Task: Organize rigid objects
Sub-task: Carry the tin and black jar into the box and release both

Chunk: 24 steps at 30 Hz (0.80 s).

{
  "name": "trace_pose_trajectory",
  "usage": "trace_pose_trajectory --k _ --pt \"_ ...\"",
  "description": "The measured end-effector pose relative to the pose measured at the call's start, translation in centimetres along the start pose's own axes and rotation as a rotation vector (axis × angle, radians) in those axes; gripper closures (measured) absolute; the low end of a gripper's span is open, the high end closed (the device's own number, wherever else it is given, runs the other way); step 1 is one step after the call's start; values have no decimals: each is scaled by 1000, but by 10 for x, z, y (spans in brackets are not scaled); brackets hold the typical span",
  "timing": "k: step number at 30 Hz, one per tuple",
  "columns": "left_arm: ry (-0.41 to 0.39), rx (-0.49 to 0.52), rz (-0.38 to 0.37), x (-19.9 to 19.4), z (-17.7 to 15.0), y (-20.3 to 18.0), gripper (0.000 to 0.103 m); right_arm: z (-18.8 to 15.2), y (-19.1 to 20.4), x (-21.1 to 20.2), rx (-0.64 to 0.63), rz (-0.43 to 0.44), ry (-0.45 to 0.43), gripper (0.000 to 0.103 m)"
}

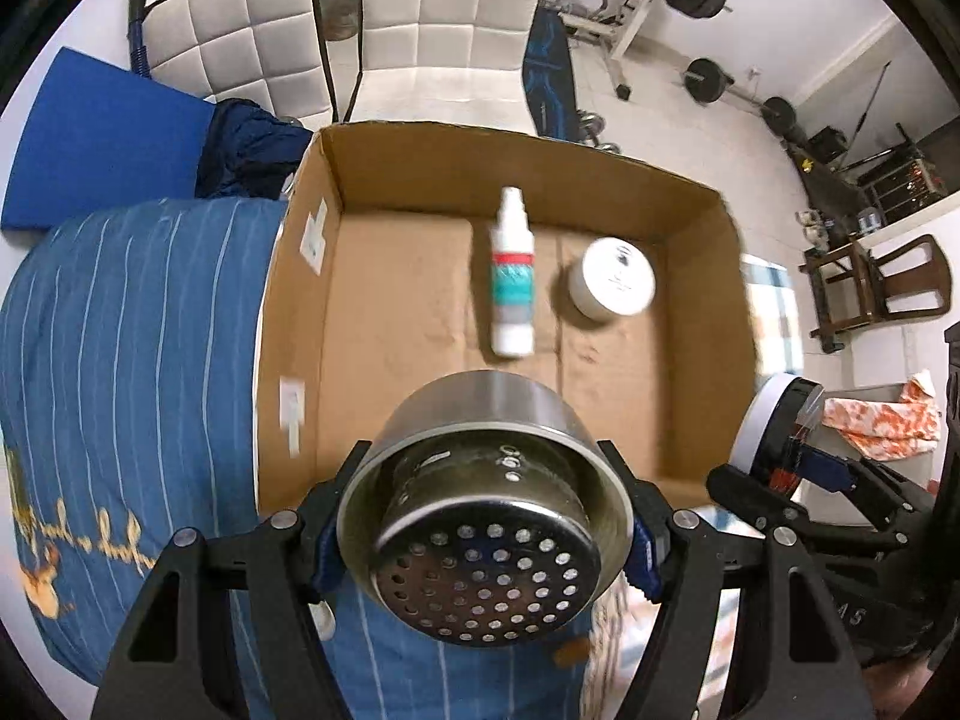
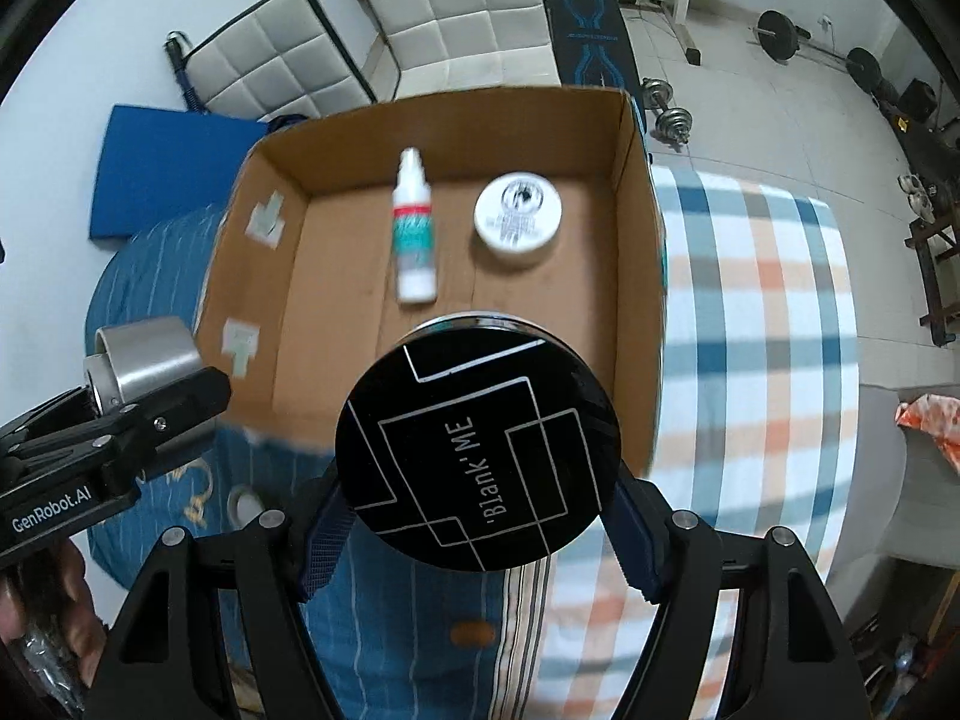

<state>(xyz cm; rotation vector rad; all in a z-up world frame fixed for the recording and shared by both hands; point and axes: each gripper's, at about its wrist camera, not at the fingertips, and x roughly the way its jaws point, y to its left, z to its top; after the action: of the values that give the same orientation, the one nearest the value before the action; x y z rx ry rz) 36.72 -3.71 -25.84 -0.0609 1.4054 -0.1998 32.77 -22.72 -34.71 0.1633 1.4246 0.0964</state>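
Observation:
My left gripper (image 1: 486, 531) is shut on a steel strainer cup (image 1: 486, 516) with a perforated bottom, held above the near edge of an open cardboard box (image 1: 600, 168). My right gripper (image 2: 477, 501) is shut on a black round tin (image 2: 477, 450) marked "Blank ME", held over the box's near edge (image 2: 636, 276). In the box lie a white spray bottle (image 1: 511, 282) (image 2: 413, 228) and a white round jar (image 1: 618, 279) (image 2: 517, 213), side by side. The right gripper with the tin shows in the left wrist view (image 1: 774, 438); the left gripper with the cup shows in the right wrist view (image 2: 141, 369).
The box rests on a bed with a blue striped cover (image 1: 120, 324) and a checked sheet (image 2: 750, 312). White padded chairs (image 1: 444, 18), a blue mat (image 1: 102, 132), gym weights (image 2: 666, 102) and a wooden chair (image 1: 882, 288) stand beyond.

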Motion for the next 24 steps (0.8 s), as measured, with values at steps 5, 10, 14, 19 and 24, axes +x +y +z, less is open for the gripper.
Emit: trace_pose_trajectory --k 5,10,14,19,24 --pt "85 -9 28 47 38 6 34 39 -9 55 31 -17 89 27" --pt "197 -28 73 109 70 19 34 61 -10 113 33 -64 194 27" --pt "283 -34 110 149 85 26 34 72 -8 144 35 -100 245 27" --pt "306 -41 109 168 98 27 34 81 -9 173 34 -132 304 27" --pt "301 -39 124 174 112 25 34 84 -7 187 29 -145 326 27"
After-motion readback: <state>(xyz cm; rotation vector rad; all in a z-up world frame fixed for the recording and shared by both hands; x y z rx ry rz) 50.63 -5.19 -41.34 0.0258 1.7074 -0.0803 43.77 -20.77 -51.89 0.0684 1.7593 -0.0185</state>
